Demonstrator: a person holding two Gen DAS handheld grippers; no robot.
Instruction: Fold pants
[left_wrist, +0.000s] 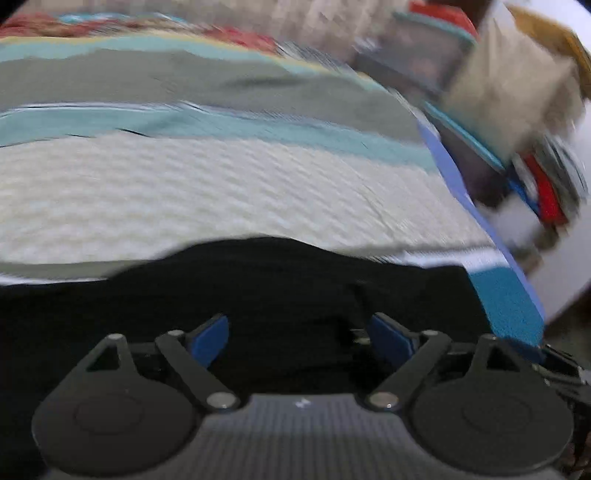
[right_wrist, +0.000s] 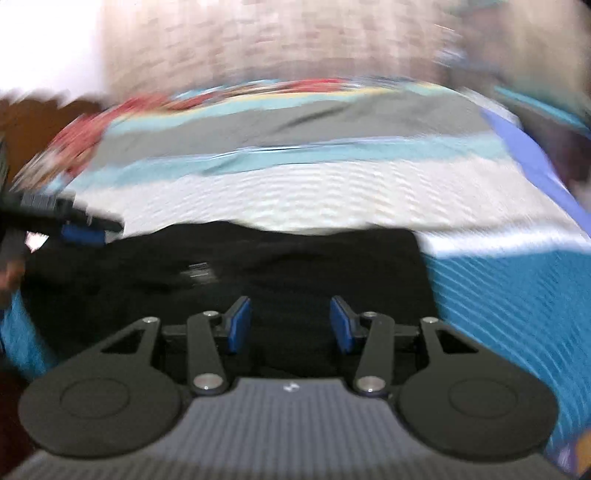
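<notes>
On the bed (left_wrist: 229, 192), near its front edge, the black pants (left_wrist: 280, 280) lie spread over a striped, textured bedspread (right_wrist: 325, 192) with cream, teal and grey bands. Both views are smeared by motion, so the seams and the waistband cannot be made out; it is hard to say which end of the garment faces the claws.

The left claw (left_wrist: 297, 338) hangs low over the dark cloth with its blue pads well apart and nothing between them. The right claw (right_wrist: 291, 325) is likewise spread, empty, just above the pants. In the right view the left claw shows again at the far left edge, over the cloth's border.

The pants look soft and limp, light enough to lift with one pinch but sure to sag and drape rather than hold a shape. I would guess a grip at two corners of one edge, one claw each, would carry the fabric over most evenly; a pinch in the middle would likely bunch it. The weave seems matte, not slippery, though a thin single layer could slip out of a loose hold.

Off the bed's right side stands a clutter of things, a pale fuzzy block (left_wrist: 517, 92) and some red and blue items too blurred to name. They sit apart from the pants. The ribbed bedspread could get pinched along with the cloth.
</notes>
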